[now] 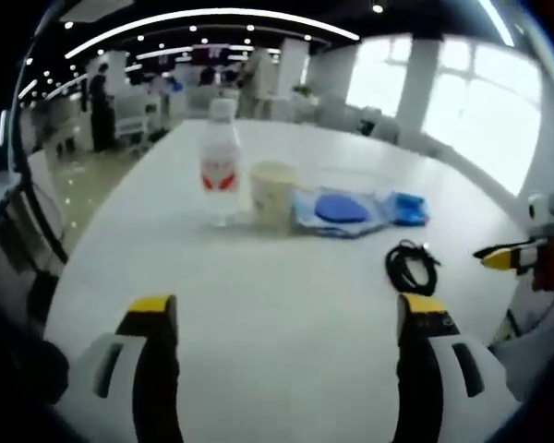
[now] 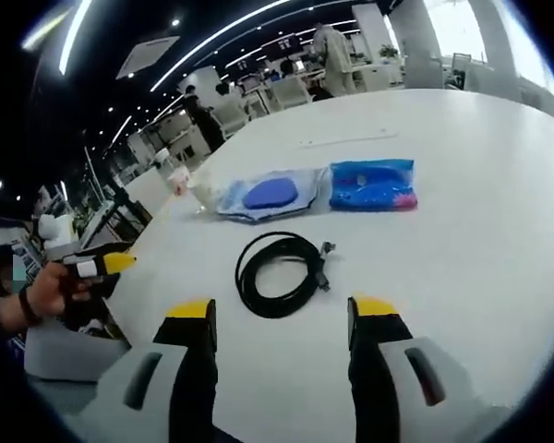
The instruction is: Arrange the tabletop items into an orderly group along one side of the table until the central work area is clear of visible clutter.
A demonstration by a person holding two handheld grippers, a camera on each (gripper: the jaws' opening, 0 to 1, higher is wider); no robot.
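Both grippers, left (image 1: 282,318) and right (image 2: 282,323), gape empty. The bottle (image 1: 221,164), cup (image 1: 272,192) and blue packets (image 1: 343,210) already line the far side; the coiled cable (image 2: 279,272) (the straggler) lies between the right jaws.

The open right claw (image 2: 282,318) hovers just short of a coiled black cable (image 2: 279,273) on the white table (image 2: 480,240).

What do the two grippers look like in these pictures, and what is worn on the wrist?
The left gripper and the right gripper each have two black jaws with yellow tips, rising from pale grey housings with dark slots. In the right gripper view, the person's hand wears a dark band at the wrist.
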